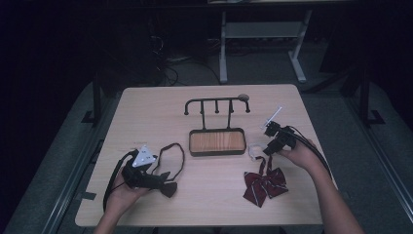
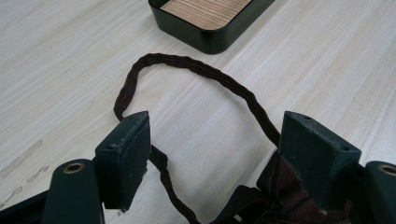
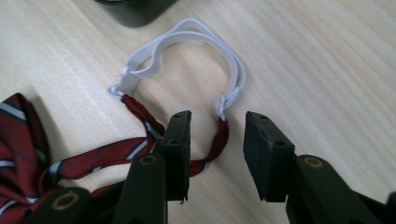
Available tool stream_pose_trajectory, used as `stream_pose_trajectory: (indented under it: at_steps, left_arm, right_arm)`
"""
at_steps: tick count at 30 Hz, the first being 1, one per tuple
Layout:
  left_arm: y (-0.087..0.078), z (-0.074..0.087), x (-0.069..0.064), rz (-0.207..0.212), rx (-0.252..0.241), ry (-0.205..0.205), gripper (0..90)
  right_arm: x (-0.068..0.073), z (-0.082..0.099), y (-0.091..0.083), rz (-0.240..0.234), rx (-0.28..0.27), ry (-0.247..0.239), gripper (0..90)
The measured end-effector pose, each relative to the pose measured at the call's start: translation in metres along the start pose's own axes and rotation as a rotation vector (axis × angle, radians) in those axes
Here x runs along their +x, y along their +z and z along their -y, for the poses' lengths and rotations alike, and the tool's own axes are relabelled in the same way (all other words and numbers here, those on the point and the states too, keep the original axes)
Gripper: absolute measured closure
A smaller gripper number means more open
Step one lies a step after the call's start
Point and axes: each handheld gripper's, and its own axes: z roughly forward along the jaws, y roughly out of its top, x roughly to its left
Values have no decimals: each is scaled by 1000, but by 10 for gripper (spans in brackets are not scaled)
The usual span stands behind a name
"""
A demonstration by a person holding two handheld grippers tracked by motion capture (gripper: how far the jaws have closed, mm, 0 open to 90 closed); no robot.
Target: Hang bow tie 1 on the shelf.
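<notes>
Strap position decides the coming move: in the right gripper view the red strap [image 3: 219, 140] of the striped bow tie [image 3: 21, 154] runs up the frame between the right claw [image 3: 217, 154] jaws, which stand apart with nothing pressed between them. Its long axis lies roughly along the jaws, so a squeeze would likely catch it crosswise. Beyond the tips, toward the upper middle of the frame, the white elastic loop [image 3: 187, 37] curves flat on the desk [image 3: 317, 70].

In the high view this tie lies at the lower right of the desk, just below the right claw [image 1: 269, 146], well apart from the left claw [image 1: 163, 183] at lower left.

That left claw also stands open over the dark bow tie [image 2: 261, 200], whose brown strap loop [image 2: 187, 63] arcs toward the tray [image 2: 210, 32].
</notes>
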Motion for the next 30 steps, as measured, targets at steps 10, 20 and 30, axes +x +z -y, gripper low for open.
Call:
stream_pose_trajectory:
  at_steps: [10, 20, 30]
  left_arm:
    - [1, 0, 0, 0, 0, 1, 256]
    - [-1, 0, 2, -5, 0, -4, 256]
    - [-1, 1, 3, -5, -6, -7, 256]
  right_arm:
    - [-2, -2, 5, 21, 18, 5, 668]
    - [0, -5, 11, 42, 57, -1, 781]
    - [1, -6, 11, 57, 67, -18, 861]
